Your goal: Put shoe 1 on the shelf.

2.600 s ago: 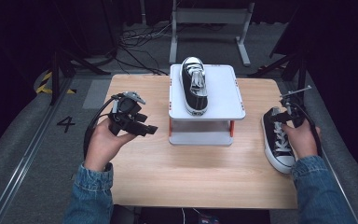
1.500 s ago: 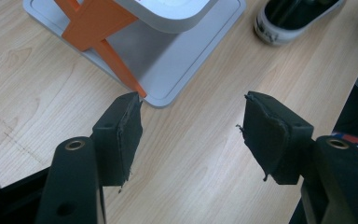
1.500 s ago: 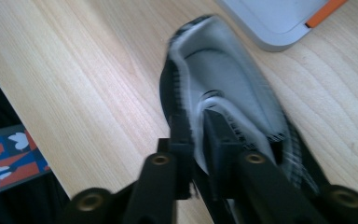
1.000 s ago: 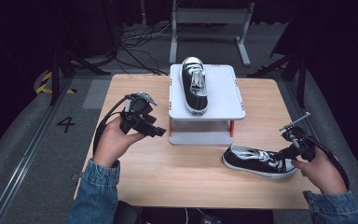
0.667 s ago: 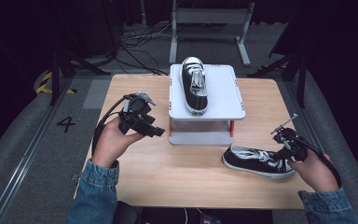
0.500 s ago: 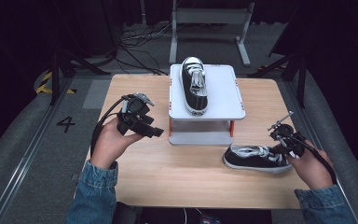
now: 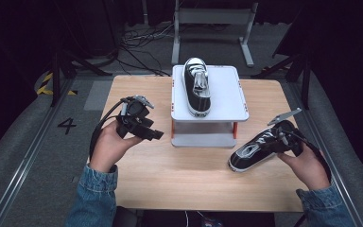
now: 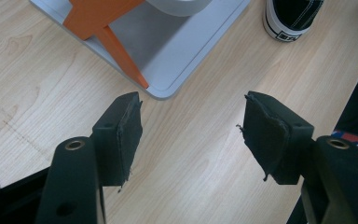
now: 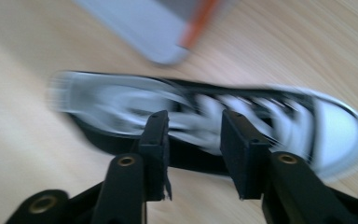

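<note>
High view: the right gripper (image 7: 280, 140) is at the sneaker (image 7: 256, 152), which lies on the table (image 7: 170, 184) in front of the stand's (image 7: 227, 101) right corner, toe toward the gripper. In the right gripper view, blurred, its jaws have just been opening and straddle the sneaker's (image 9: 205, 126) laced side; whether the pads press it I cannot tell. The left gripper (image 7: 144, 127) hovers left of the stand, jaws spread, bare table between them. A second sneaker (image 7: 196, 87) sits on the stand
</note>
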`<action>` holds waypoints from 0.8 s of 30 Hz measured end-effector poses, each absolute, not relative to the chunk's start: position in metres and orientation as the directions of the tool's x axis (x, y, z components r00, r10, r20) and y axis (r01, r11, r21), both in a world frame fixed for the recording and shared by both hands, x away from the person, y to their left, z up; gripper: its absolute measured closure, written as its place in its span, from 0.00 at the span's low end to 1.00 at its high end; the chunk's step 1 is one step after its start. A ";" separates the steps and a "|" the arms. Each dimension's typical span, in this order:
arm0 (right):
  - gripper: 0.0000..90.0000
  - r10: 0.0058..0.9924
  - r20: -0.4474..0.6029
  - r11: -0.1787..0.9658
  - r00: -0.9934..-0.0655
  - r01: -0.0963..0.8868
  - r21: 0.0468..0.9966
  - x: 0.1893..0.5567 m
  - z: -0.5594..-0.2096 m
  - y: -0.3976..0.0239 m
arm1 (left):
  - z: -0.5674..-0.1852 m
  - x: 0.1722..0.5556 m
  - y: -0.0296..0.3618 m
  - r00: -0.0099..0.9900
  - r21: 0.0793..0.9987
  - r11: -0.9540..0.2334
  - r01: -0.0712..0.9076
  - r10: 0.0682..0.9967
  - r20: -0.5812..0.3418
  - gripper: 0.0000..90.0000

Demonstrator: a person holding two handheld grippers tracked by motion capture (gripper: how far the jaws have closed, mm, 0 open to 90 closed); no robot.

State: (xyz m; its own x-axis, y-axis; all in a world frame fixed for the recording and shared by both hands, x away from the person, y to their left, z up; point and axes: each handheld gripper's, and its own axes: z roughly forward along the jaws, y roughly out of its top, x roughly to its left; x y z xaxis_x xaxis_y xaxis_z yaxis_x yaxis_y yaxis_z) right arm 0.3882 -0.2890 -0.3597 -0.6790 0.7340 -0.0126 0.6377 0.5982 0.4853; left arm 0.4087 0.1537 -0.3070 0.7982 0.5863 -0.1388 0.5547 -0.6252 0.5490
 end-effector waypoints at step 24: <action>0.85 0.489 0.109 0.833 -0.865 0.501 0.236 0.354 -0.365 -0.280 | -0.309 0.416 0.145 0.811 0.542 -0.639 0.546 0.566 -0.150 0.42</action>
State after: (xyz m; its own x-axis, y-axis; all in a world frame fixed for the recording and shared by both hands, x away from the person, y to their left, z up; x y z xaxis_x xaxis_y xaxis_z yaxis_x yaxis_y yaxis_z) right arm 0.3539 -0.2803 -0.3646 -0.8652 0.4894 0.1095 0.5009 0.8327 0.2362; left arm 0.4162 0.1449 -0.3093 0.8108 0.5658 -0.1500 0.5460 -0.6385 0.5424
